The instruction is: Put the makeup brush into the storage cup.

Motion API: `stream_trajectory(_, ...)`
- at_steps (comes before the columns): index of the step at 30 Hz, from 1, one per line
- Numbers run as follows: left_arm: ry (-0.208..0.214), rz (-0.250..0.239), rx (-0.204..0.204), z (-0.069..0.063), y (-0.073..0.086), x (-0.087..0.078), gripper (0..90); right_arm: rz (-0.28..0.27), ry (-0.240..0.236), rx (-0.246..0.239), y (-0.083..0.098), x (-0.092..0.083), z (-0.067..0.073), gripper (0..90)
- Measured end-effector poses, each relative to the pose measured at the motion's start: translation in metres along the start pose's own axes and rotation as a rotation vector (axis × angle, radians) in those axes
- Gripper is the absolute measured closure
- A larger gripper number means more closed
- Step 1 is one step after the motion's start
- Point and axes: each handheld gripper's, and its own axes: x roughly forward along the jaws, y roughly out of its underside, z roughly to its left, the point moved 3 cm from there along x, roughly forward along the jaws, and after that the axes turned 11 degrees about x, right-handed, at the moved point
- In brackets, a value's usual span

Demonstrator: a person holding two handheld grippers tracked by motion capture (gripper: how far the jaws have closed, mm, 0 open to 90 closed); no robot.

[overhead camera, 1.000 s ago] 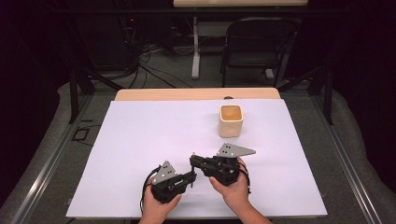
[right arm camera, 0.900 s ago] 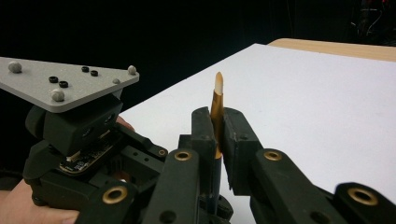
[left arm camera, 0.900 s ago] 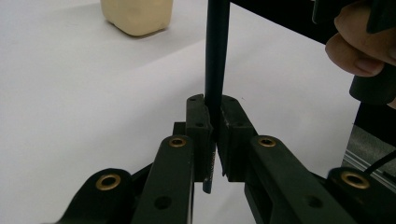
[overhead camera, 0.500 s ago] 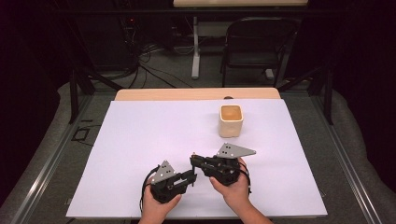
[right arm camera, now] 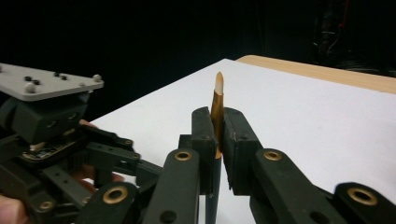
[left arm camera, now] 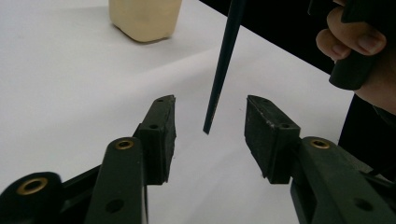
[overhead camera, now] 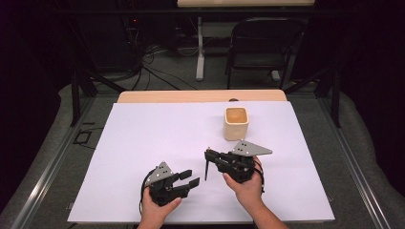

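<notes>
Right hand-held gripper (right arm camera: 217,140), lower centre of the right gripper view: clamped tight on a thin stick (right arm camera: 216,109), tan tip poking up above the pads, dark shaft running down between them. Same hand-held gripper (overhead camera: 208,155) in the high view, just right of bottom centre, pointing toward the frame's left with the stick (overhead camera: 206,170) hanging down from its tip toward the white counter (overhead camera: 143,133).

Left hand-held gripper (left arm camera: 210,126), lower half of the left gripper view: jaws just been opening, now standing moderately wide, pads clear of the stick (left arm camera: 224,65), whose dark point hangs in the gap between them without touching either. In the high view, left hand-held gripper (overhead camera: 187,177) sits lower left of centre, aimed right toward the stick; a second ago its jaws looked pinched together there, now spread.

Likely meaning: a handover finished, the stick released by the left and carried by the right alone. Hands otherwise much where they were.

Farther out, a cream square cup (overhead camera: 236,123) stands upright on the counter, upper right of centre, well apart from both hand-held grippers; also at the top left of the left gripper view (left arm camera: 144,18). Probably the stick's destination, though not yet approached. Risk worth noting: stick gripped near one end, so apt to swing or slip on the move.
</notes>
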Motion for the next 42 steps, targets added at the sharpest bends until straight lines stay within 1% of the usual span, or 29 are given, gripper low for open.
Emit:
stream_trajectory(2,-0.019,0.001,0.006,0.002,0.001,-0.001,49.2,-0.009,0.009,0.003,-0.002,-0.002,-0.004,83.9)
stream_trajectory(3,-0.022,0.007,0.005,0.003,0.001,-0.001,48.5,-0.021,0.011,0.006,-0.003,-0.004,-0.007,83.9)
stream_trajectory(4,-0.034,0.006,0.004,0.004,0.001,-0.002,48.0,-0.019,0.017,0.004,-0.004,-0.005,-0.008,83.9)
stream_trajectory(5,-0.043,0.005,0.006,0.005,0.001,-0.002,46.5,-0.034,0.027,0.005,-0.006,-0.007,-0.011,83.9)
stream_trajectory(7,-0.061,0.000,0.001,0.007,0.002,-0.003,46.2,-0.037,0.032,0.002,-0.006,-0.008,-0.013,83.9)
stream_trajectory(8,-0.067,0.000,-0.001,0.009,0.002,-0.004,45.6,-0.041,0.037,0.009,-0.007,-0.010,-0.014,83.9)
stream_trajectory(11,-0.084,0.006,-0.015,0.014,0.003,-0.005,44.3,-0.059,0.045,0.003,-0.009,-0.012,-0.017,83.9)
stream_trajectory(12,-0.094,0.009,-0.025,0.016,0.004,-0.005,43.8,-0.065,0.053,-0.015,-0.010,-0.013,-0.019,83.9)
stream_trajectory(13,-0.100,0.007,-0.037,0.018,0.004,-0.005,43.2,-0.070,0.053,-0.019,-0.011,-0.014,-0.020,83.8)
stream_trajectory(18,-0.114,0.015,-0.053,0.024,0.005,-0.007,43.0,-0.073,0.059,-0.031,-0.011,-0.016,-0.024,83.8)
stream_trajectory(20,-0.120,0.018,-0.053,0.025,0.006,-0.008,43.1,-0.072,0.071,-0.030,-0.011,-0.017,-0.027,83.8)
stream_trajectory(21,-0.121,0.018,-0.053,0.027,0.006,-0.009,43.1,-0.068,0.068,-0.019,-0.011,-0.017,-0.029,83.8)
stream_trajectory(22,-0.121,0.017,-0.056,0.027,0.006,-0.009,43.1,-0.076,0.074,-0.010,-0.011,-0.018,-0.032,83.8)
stream_trajectory(23,-0.125,0.019,-0.054,0.028,0.006,-0.010,43.1,-0.076,0.074,-0.010,-0.011,-0.018,-0.032,83.8)
stream_trajectory(27,-0.136,0.022,-0.052,0.029,0.006,-0.013,43.1,-0.081,0.104,-0.025,-0.015,-0.022,-0.036,83.8)
stream_trajectory(28,-0.139,0.022,-0.061,0.030,0.006,-0.013,42.8,-0.082,0.119,-0.026,-0.017,-0.025,-0.037,83.8)
stream_trajectory(30,-0.138,0.027,-0.064,0.030,0.006,-0.014,42.6,-0.089,0.121,-0.033,-0.018,-0.026,-0.038,83.8)
stream_trajectory(31,-0.139,0.028,-0.065,0.031,0.006,-0.014,42.6,-0.087,0.134,-0.037,-0.019,-0.029,-0.039,83.8)
stream_trajectory(34,-0.151,0.030,-0.064,0.032,0.006,-0.015,41.9,-0.105,0.144,-0.027,-0.022,-0.033,-0.041,83.8)
stream_trajectory(35,-0.157,0.029,-0.069,0.032,0.006,-0.015,41.8,-0.101,0.153,-0.037,-0.023,-0.035,-0.043,83.8)
stream_trajectory(37,-0.175,0.029,-0.060,0.033,0.007,-0.015,40.3,-0.102,0.164,-0.039,-0.024,-0.037,-0.044,83.8)
stream_trajectory(39,-0.187,0.034,-0.058,0.034,0.006,-0.016,39.7,-0.105,0.169,-0.039,-0.024,-0.039,-0.046,83.9)
stream_trajectory(40,-0.193,0.032,-0.058,0.035,0.006,-0.016,38.8,-0.113,0.164,-0.035,-0.025,-0.040,-0.047,83.9)
stream_trajectory(42,-0.198,0.034,-0.057,0.035,0.006,-0.016,38.8,-0.108,0.168,-0.039,-0.025,-0.042,-0.047,83.8)
